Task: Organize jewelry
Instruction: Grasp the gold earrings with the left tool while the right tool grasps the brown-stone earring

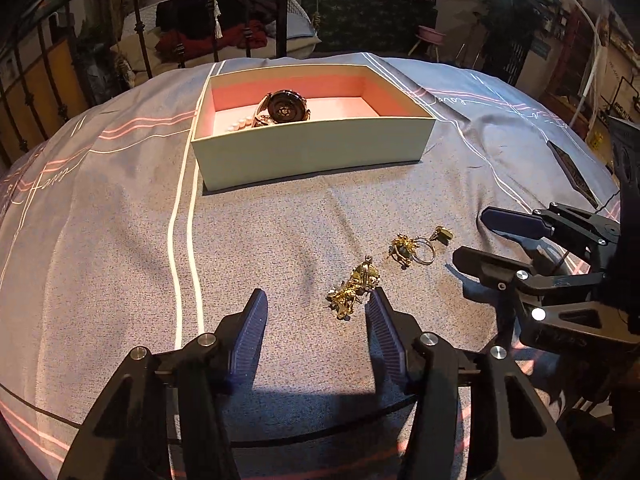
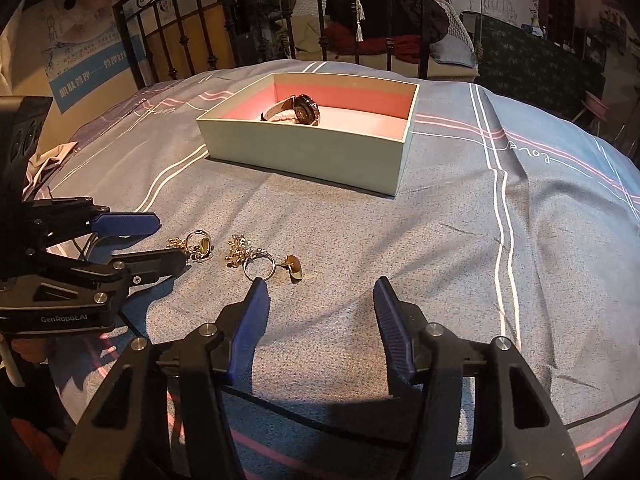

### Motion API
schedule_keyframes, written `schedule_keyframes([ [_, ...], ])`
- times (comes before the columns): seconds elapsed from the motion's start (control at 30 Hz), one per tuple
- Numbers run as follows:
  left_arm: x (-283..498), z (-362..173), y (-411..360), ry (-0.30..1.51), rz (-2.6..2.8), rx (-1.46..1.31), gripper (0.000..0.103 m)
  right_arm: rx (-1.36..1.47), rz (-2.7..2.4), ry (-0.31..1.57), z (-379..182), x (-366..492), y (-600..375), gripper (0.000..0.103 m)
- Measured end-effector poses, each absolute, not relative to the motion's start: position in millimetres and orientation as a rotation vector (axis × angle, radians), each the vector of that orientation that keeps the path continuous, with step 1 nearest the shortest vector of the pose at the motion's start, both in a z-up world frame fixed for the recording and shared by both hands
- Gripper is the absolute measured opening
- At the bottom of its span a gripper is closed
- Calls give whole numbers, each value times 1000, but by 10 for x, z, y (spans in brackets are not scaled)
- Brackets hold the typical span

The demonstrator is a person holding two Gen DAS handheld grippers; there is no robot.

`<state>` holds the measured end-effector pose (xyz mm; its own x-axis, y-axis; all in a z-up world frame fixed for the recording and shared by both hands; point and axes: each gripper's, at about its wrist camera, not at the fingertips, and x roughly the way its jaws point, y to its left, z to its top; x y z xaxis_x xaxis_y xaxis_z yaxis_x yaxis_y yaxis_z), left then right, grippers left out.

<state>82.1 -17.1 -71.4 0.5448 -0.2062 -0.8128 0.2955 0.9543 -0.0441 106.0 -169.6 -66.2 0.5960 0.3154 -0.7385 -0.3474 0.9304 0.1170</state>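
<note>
Your open-top pale box [image 1: 312, 148] upper centre holds the dark-faced watch [image 1: 286, 106]; gold trinkets [image 1: 354, 290] on the bed await both open, empty claws

We are seeing a grey bedspread [image 1: 280, 216] with white and pink stripes covering the bed, a black iron railing [image 2: 180, 40] standing behind it, and red clothes [image 1: 208, 40] lying heaped beyond.

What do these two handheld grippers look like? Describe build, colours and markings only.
Both the left gripper and the right gripper are matte black plastic linkages with silver round rivets. Their jaws carry ribbed dark-blue pads. White "GenRobot.AI" lettering marks the left gripper's body. No sleeves show.
</note>
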Motion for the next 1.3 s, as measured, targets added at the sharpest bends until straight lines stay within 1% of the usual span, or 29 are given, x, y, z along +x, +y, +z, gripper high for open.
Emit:
schedule_keyframes([
  [0.13, 819, -743, -232, 939, -301, 136, 51, -41, 386, 849, -656, 1064, -1693, 56],
  [0.2, 810, -761, -260, 934, -311, 151, 44, -45, 389, 849, -660, 1057, -1681, 56],
  [0.23, 805, -767, -269, 928, -316, 158, 35, -47, 391, 849, -661, 1053, -1675, 56],
  [0.27, 803, -773, -278, 922, -321, 166, 29, -50, 393, 848, -661, 1051, -1668, 56],
  [0.3, 798, -776, -282, 915, -324, 173, 25, -53, 396, 848, -662, 1052, -1659, 56],
  [0.33, 797, -778, -280, 911, -324, 177, 18, -56, 398, 848, -663, 1054, -1647, 56],
  [0.47, 825, -776, -209, 912, -314, 145, 17, -71, 428, 846, -651, 1079, -1616, 55],
  [0.5, 831, -772, -186, 912, -307, 138, 17, -74, 437, 844, -643, 1089, -1605, 50],
  [0.6, 853, -764, -125, 917, -302, 105, 17, -90, 464, 847, -633, 1136, -1561, 41],
  [0.73, 871, -759, -63, 924, -294, 75, 17, -96, 477, 845, -611, 1134, -1546, 37],
  [0.8, 879, -763, -46, 927, -296, 62, 17, -90, 473, 848, -616, 1138, -1566, 31],
  [0.97, 883, -767, -39, 930, -293, 51, 17, -97, 466, 862, -645, 1177, -1558, 28],
  [1.03, 880, -768, -39, 930, -291, 50, 17, -120, 466, 863, -653, 1211, -1511, 25],
  [1.07, 882, -767, -38, 931, -289, 45, 17, -132, 468, 864, -658, 1229, -1484, 20],
  [1.1, 881, -766, -34, 932, -289, 43, 17, -143, 472, 865, -660, 1244, -1453, 11],
  [1.3, 868, -752, -19, 934, -287, 32, 17, -156, 469, 846, -641, 1249, -1430, 11],
])
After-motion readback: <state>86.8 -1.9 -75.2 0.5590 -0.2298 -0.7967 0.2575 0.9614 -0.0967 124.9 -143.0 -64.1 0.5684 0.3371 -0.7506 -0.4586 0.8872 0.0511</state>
